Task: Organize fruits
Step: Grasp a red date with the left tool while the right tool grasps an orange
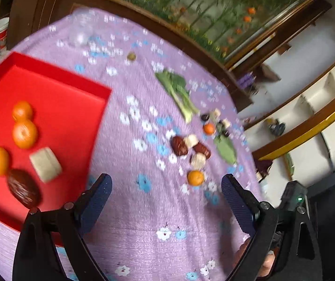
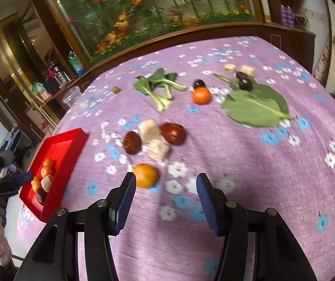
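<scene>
The nearest orange (image 2: 145,175) lies on the purple cloth (image 2: 249,164), round, its stem dimple turned toward the upper left. It sits just beyond the left fingertip of the right gripper (image 2: 165,182), outside the gap, whose fingers are spread wide and hold nothing. The left gripper (image 1: 166,183) is also wide open and empty beside the red tray (image 1: 57,107), where a dark date (image 1: 24,187) lies with its long axis running diagonally.

Black frames, blue ribbed fingers (image 2: 126,201) (silver screws), green LED (image 1: 300,198).
</scene>
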`<state>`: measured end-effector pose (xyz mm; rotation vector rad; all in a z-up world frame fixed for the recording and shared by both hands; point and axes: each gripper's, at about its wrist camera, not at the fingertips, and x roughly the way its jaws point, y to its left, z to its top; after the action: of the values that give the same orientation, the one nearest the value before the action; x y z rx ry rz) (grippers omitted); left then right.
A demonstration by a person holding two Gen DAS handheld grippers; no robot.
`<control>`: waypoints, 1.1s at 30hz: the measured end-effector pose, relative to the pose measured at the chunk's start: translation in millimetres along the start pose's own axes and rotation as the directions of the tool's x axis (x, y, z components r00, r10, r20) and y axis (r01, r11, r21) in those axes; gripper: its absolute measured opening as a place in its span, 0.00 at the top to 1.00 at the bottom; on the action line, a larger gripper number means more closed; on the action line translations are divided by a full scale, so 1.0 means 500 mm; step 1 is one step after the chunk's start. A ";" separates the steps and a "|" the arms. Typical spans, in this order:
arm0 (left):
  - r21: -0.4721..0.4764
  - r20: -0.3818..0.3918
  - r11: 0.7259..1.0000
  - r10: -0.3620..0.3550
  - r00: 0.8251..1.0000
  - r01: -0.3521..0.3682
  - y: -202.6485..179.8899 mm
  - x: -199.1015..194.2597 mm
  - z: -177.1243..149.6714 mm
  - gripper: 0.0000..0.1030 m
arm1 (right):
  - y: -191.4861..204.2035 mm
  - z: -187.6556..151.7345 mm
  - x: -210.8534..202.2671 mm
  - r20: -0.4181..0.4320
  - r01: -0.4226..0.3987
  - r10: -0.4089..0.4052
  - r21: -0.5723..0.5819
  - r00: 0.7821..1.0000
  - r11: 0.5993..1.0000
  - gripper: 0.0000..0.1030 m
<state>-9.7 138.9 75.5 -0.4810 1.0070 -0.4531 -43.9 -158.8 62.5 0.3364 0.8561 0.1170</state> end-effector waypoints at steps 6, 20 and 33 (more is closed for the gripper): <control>0.016 -0.054 0.998 0.054 0.997 -0.053 -0.017 0.063 -0.015 0.09 | 0.009 -0.013 0.034 -0.031 -0.040 0.040 -0.022 0.999 0.999 0.44; 0.149 -0.131 0.982 0.137 0.982 -0.117 -0.072 0.209 0.055 0.33 | 0.073 -0.006 0.131 -0.076 -0.032 0.024 -0.116 0.997 0.993 0.58; 0.255 -0.155 0.960 0.162 0.975 -0.119 -0.113 0.328 0.076 0.66 | 0.056 -0.015 0.121 -0.063 -0.063 0.056 -0.102 0.996 0.993 0.64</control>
<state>91.4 6.9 12.7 -0.1478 1.1286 -0.4894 -9.1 -116.4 23.9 0.2623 0.8960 0.2271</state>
